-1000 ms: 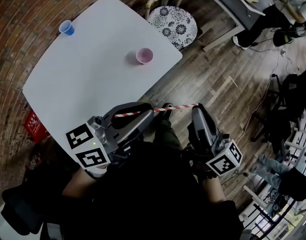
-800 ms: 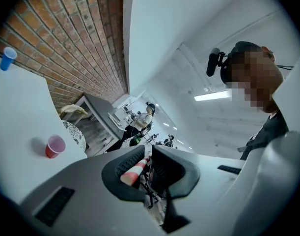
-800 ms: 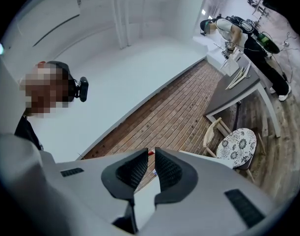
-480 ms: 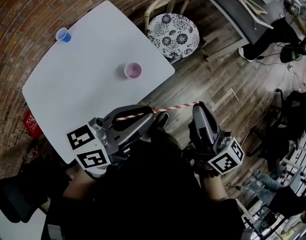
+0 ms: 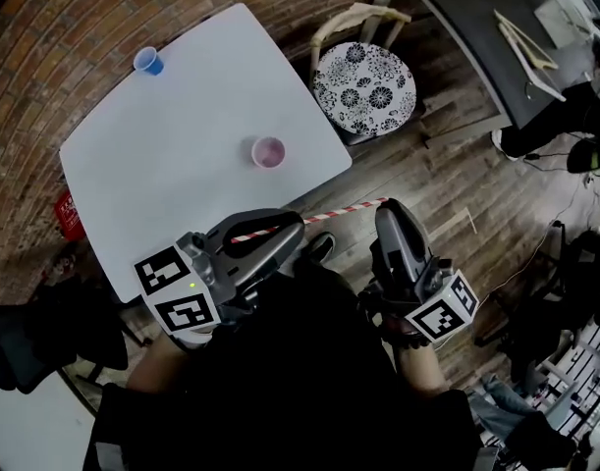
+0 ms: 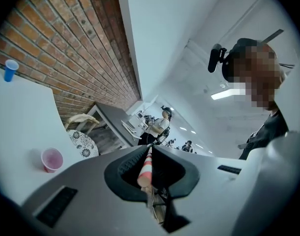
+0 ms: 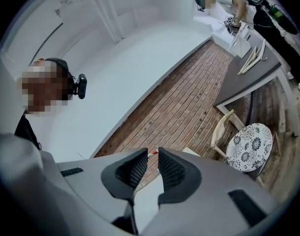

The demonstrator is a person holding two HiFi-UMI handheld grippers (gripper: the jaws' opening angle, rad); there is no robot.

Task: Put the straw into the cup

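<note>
Straw clamped in our left hand-held gripper, right hand-held gripper apart and empty, we haven't reached the pink cup.

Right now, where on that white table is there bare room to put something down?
Most of the table is bare: the wide stretch between the blue cup at its far corner and the pink cup, and the whole left side down to the near corner. It is tightest by the right edge, where the pink cup stands near the chair.

Red-white striped straw; pink cup; blue cup; chair seat floral, apparently black-white.
</note>
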